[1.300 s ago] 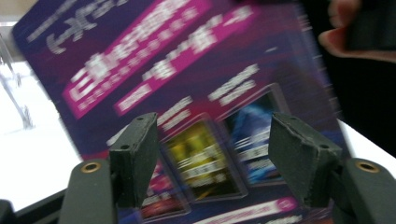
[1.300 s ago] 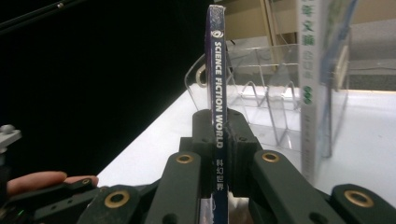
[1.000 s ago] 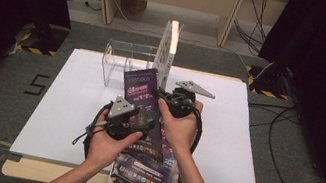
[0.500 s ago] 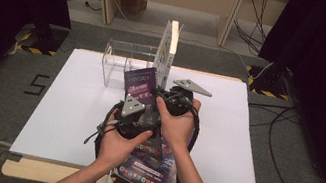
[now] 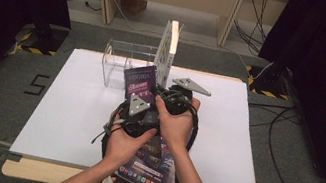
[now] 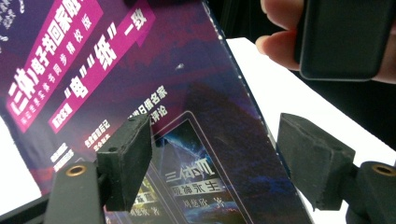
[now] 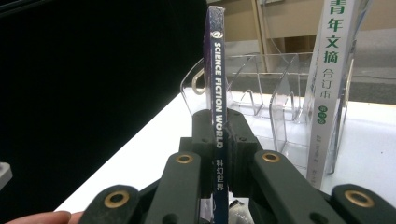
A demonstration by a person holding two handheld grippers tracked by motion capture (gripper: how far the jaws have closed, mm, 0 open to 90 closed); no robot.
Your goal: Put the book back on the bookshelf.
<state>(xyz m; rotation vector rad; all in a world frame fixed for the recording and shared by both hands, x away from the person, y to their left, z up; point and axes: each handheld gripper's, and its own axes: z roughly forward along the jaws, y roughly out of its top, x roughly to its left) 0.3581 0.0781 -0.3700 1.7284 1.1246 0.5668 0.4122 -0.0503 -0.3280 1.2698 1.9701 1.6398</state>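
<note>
1. the purple magazine [image 7: 218, 70] stands upright on edge, its spine pinched between the pads of the right claw [image 7: 223, 140], which is clamped narrow on it
2. the left claw [image 6: 215, 158] is spread wide, the magazine's cover [image 6: 140, 84] lying just past its pads, not pressed by either
3. the right claw view shows the spine lettering, a clear plastic rack [image 7: 261, 84] and a white book [image 7: 329, 74] standing in it
4. the high view shows both hands [image 5: 173, 124] close together over the white tabletop [image 5: 72, 106], above a stack of magazines [image 5: 150, 168] at its near edge
</note>
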